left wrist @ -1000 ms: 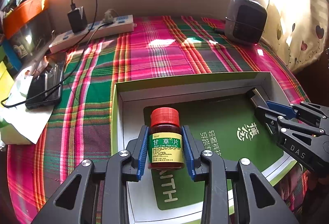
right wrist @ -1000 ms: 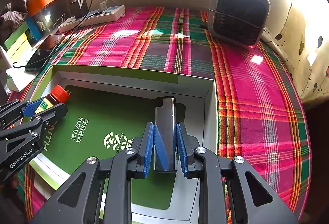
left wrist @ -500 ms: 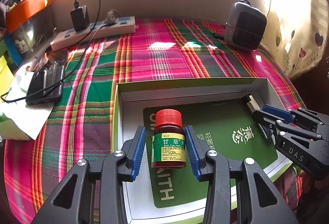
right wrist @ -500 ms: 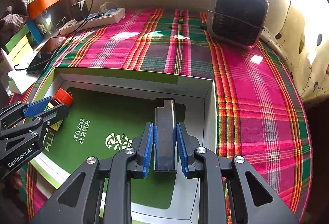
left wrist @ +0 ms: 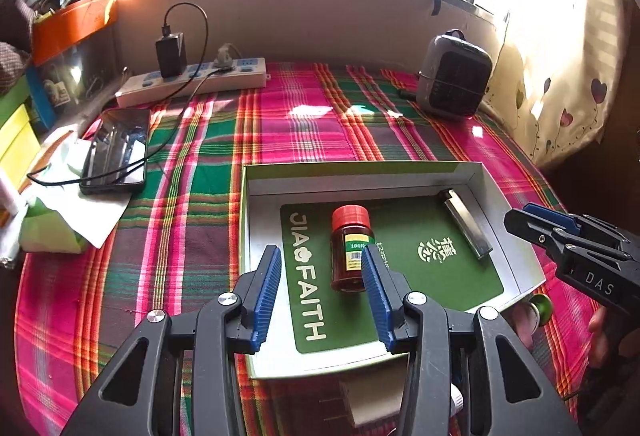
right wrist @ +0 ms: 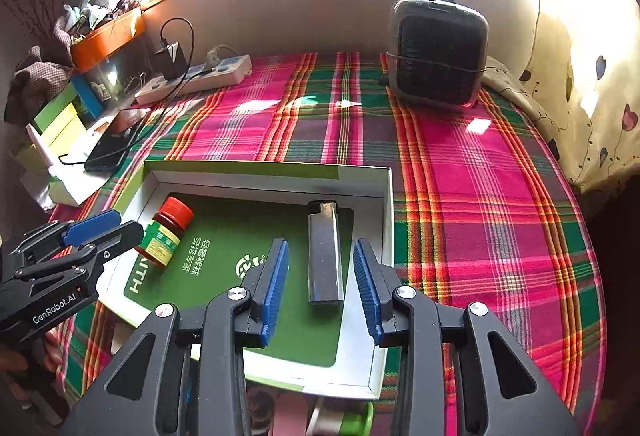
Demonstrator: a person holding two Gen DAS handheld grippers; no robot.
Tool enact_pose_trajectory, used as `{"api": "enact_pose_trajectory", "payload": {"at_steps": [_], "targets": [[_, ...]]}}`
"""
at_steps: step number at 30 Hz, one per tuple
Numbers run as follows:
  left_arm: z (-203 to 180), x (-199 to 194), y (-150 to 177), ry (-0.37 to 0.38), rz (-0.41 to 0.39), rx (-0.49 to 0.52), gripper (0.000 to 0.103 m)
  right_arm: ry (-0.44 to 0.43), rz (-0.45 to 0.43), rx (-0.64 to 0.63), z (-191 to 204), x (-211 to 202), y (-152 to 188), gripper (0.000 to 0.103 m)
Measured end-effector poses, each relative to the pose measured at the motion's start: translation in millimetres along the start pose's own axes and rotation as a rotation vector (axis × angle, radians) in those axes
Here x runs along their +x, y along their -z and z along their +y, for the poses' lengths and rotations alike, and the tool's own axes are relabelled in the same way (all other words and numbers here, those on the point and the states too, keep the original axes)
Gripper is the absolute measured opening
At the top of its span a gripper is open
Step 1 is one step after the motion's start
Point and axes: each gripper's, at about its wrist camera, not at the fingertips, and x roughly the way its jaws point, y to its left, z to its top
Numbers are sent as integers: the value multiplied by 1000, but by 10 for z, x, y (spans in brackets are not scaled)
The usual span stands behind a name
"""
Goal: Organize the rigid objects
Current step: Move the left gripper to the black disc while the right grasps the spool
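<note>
A brown pill bottle (left wrist: 350, 250) with a red cap lies on the green bottom of a shallow white box (left wrist: 256, 196); it also shows in the right wrist view (right wrist: 164, 236). A silver lighter (right wrist: 325, 256) lies in the box's right part, also seen in the left wrist view (left wrist: 466, 228). My left gripper (left wrist: 320, 292) is open and empty, raised just behind the bottle. My right gripper (right wrist: 320, 288) is open and empty, its fingers either side of the lighter's near end, above it. The box shows in the right wrist view too (right wrist: 386, 204).
A plaid cloth (left wrist: 280, 124) covers the table. A small heater (right wrist: 438, 52) stands at the back right, a power strip (left wrist: 192, 82) with a charger at the back left, a phone (left wrist: 116, 150) on paper at the left. Small items lie below the box's near edge.
Both grippers opened and pulled back and up. The bottle and the lighter were let go and now lie in the box.
</note>
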Motion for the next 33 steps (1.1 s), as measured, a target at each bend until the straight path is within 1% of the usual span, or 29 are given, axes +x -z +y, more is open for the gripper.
{"api": "enact_pose_trajectory", "payload": {"at_steps": [9, 16, 19, 24, 26, 29, 33], "targets": [[68, -295, 238, 28, -24, -43, 41, -20, -42, 61, -139, -347, 246, 36], [116, -450, 484, 44, -25, -70, 41, -33, -47, 135, -290, -489, 541, 37], [112, -490, 605, 58, -19, -76, 41, -45, -47, 153, -314, -502, 647, 38], [84, -483, 741, 78, 8, -82, 41, -78, -38, 158, -286, -460, 753, 46], [69, -490, 793, 84, 16, -79, 41, -78, -31, 154, -267, -434, 781, 46], [56, -495, 851, 92, 26, -81, 41, -51, -12, 139, -246, -381, 809, 46], [45, -498, 905, 97, 35, -88, 41, -61, -6, 171, -310, -344, 842, 46]]}}
